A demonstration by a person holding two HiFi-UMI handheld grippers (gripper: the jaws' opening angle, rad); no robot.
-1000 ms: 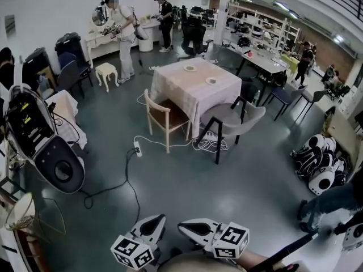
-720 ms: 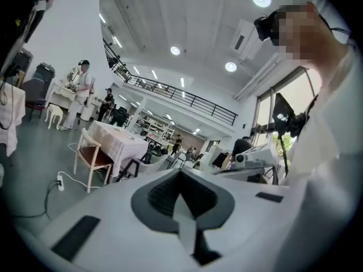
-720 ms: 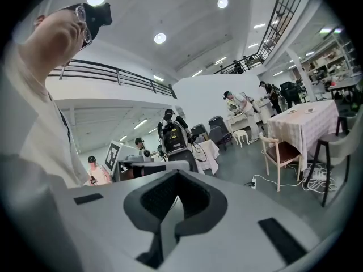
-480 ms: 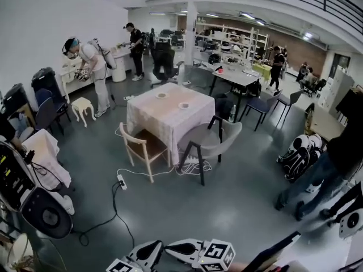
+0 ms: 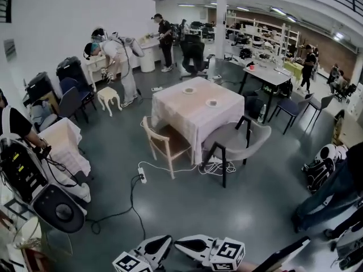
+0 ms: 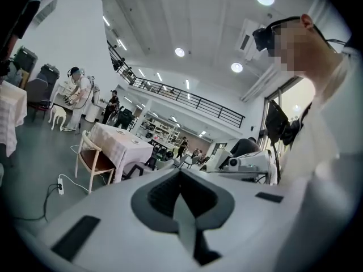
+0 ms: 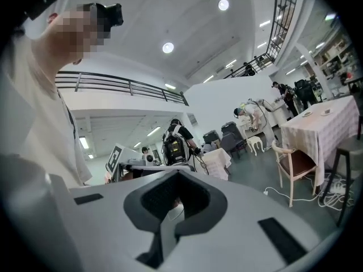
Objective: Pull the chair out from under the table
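Left gripper (image 5: 161,243) and right gripper (image 5: 185,244) held low at the near edge, tips converging, jaws together, empty. Wooden chair (image 5: 165,143) stands far off, against the cloth-covered surface (image 5: 195,104).

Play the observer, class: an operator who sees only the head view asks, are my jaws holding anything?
Observer: No. The left gripper has its jaws together, nothing between them.
Operator: And the right?
Observer: The right gripper is shut too, and empty.
Operator: Do those cameras see the chair?
Observer: Both do; the wooden chair stands far beyond the jaws, at the table.
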